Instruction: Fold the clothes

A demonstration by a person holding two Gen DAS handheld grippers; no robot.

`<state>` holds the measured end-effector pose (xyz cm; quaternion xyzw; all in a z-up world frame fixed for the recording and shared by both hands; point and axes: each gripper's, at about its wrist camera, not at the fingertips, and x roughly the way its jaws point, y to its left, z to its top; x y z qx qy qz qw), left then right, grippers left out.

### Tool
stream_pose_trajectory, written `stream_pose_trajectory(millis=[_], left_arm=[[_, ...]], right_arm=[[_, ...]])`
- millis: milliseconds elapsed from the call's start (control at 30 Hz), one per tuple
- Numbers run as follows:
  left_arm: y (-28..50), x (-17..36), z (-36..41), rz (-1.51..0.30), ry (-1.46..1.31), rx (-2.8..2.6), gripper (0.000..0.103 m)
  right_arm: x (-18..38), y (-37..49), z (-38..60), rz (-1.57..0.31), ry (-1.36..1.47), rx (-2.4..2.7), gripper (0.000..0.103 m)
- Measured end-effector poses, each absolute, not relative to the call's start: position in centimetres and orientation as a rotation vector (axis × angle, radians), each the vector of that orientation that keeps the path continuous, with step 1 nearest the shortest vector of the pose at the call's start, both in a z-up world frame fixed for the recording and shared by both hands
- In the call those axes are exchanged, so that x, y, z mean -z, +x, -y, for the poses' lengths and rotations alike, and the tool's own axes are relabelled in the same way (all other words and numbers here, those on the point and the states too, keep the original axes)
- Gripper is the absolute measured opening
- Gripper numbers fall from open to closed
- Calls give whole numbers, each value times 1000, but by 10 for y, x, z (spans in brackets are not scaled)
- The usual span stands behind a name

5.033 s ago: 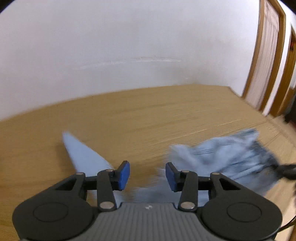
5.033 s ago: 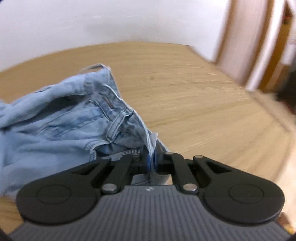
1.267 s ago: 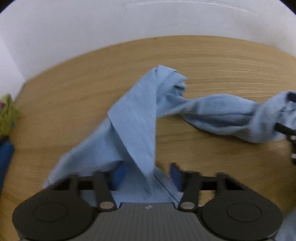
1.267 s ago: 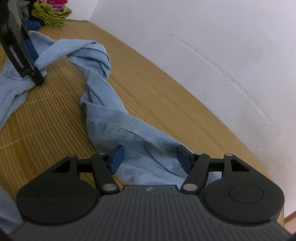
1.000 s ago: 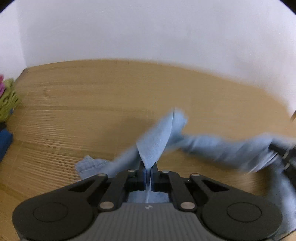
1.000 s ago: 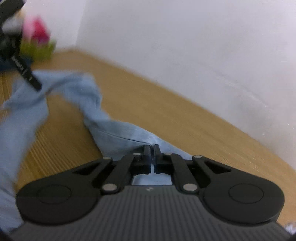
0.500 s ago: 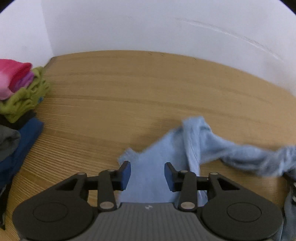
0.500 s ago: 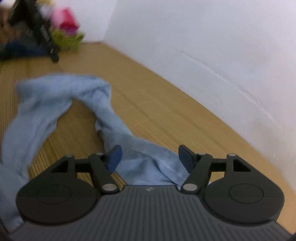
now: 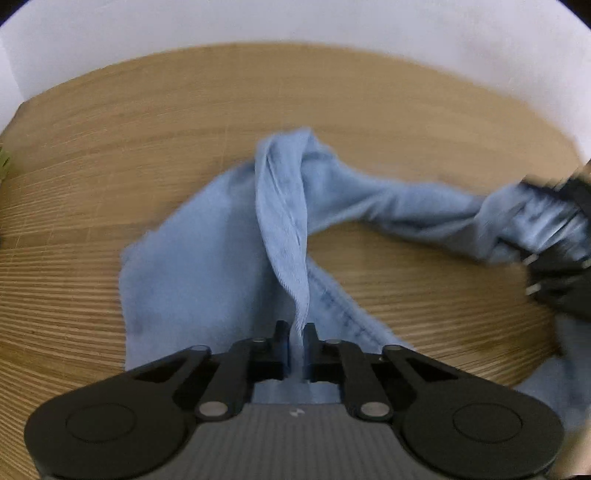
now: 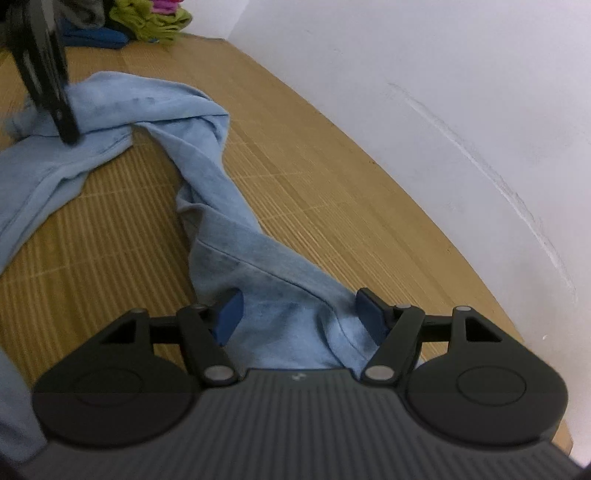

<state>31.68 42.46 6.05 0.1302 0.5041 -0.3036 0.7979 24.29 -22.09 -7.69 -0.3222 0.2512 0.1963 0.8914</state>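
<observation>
Denim jeans (image 9: 207, 258), pale blue and soft with a stitched seam, are lying twisted across my ribbed bamboo table (image 9: 110, 147), one ropey leg trailing toward 3 o'clock in the left wrist view. No containers are showing; only a heap of folded clothes (image 10: 147, 18) is sitting at 11 o'clock in the right view. My left gripper (image 9: 295, 338) is now pinching a raised fold of the jeans, jaws nearly together, where half a second back they were standing apart. My right gripper (image 10: 301, 314) is staying wide open, blue pads (image 10: 229, 314) straddling the fabric without pressing it.
</observation>
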Motion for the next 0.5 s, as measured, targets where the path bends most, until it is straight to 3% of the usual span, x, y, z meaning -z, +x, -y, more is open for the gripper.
stream_pose_trajectory(millis=[167, 300, 367, 400, 433, 500], left_arm=[[325, -101, -452, -1029, 159, 643, 7], [342, -122, -479, -1008, 58, 600, 7], [343, -126, -484, -1016, 90, 627, 16], [336, -124, -480, -1016, 132, 659, 28], [328, -118, -472, -1015, 177, 682, 48], [309, -107, -460, -1024, 259, 707, 67]], right_arm=[[78, 242, 217, -494, -662, -414, 70], [73, 237, 211, -466, -715, -453, 79], [77, 239, 207, -478, -756, -477, 79], [80, 241, 205, -484, -771, -483, 79], [81, 242, 204, -488, -773, -486, 79], [80, 245, 205, -496, -767, -485, 79]])
